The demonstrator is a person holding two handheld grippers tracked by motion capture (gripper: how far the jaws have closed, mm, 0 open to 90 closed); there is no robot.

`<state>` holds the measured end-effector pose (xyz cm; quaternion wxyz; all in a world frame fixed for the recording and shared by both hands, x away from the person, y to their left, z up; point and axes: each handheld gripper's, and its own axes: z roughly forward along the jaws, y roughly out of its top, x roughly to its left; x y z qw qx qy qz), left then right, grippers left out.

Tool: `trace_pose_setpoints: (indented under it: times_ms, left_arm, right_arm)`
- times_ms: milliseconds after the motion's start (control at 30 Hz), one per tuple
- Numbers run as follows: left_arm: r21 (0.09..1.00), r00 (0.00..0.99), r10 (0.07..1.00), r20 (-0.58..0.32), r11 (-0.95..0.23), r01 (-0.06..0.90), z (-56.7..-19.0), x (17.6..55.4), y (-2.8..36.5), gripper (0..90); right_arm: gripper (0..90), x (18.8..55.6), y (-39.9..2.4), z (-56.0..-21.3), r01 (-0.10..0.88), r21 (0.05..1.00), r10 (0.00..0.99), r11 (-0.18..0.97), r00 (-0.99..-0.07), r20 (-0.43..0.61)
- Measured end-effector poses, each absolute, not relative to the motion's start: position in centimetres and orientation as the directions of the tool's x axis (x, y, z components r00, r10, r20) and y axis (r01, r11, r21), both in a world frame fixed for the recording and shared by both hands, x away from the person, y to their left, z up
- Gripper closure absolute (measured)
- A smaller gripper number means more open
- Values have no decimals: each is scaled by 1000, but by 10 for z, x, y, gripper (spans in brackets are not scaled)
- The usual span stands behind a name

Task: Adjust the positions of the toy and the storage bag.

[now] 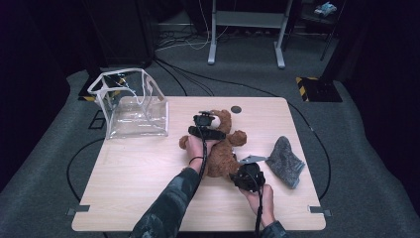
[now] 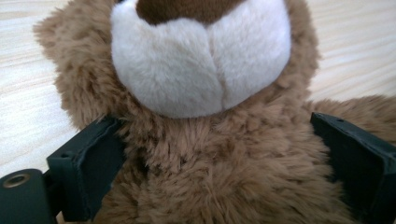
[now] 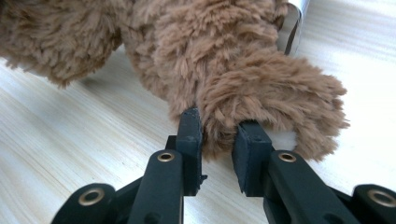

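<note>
A brown teddy bear point(image 1: 223, 148) lies on its back in the middle of the wooden table point(image 1: 138, 173), head toward the far side. My left gripper point(image 1: 208, 126) hangs over its neck. In the left gripper view the gripper point(image 2: 224, 154) stands open and wide, one black jaw on each side of the bear's neck point(image 2: 219, 177), just below the white muzzle point(image 2: 201, 60). My right gripper point(image 1: 242, 173) is at the bear's near end. In the right gripper view it point(image 3: 219, 135) is shut on the furry tip of the bear's leg point(image 3: 261, 93).
A clear plastic bag with white trim point(image 1: 133, 106) stands open at the table's far left corner. A grey cloth point(image 1: 286, 161) lies to the right of the bear. A small dark disc point(image 1: 236, 109) sits near the far edge. Cables run across the floor beyond.
</note>
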<state>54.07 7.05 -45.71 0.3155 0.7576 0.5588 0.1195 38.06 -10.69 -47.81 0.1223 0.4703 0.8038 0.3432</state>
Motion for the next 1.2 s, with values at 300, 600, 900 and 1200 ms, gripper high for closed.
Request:
trace_pose_setpoints:
  times_ms: [300,600,900,1200]
  left_arm:
    - [612,351,919,-178,-176,771,-467,540,73,49]
    - [600,372,904,-210,-181,780,-473,540,68,121]
    - [613,397,895,-201,-201,764,-477,536,71,386]
    - [678,434,884,-176,-211,704,-475,527,76,549]
  right_arm:
    - [151,361,-147,-476,629,733,876,259,-473,98]
    - [39,355,-164,-508,647,693,895,318,-446,6]
    - [75,362,-163,-521,673,672,891,310,-452,41]
    - [42,363,-164,-528,621,711,885,330,-465,-4]
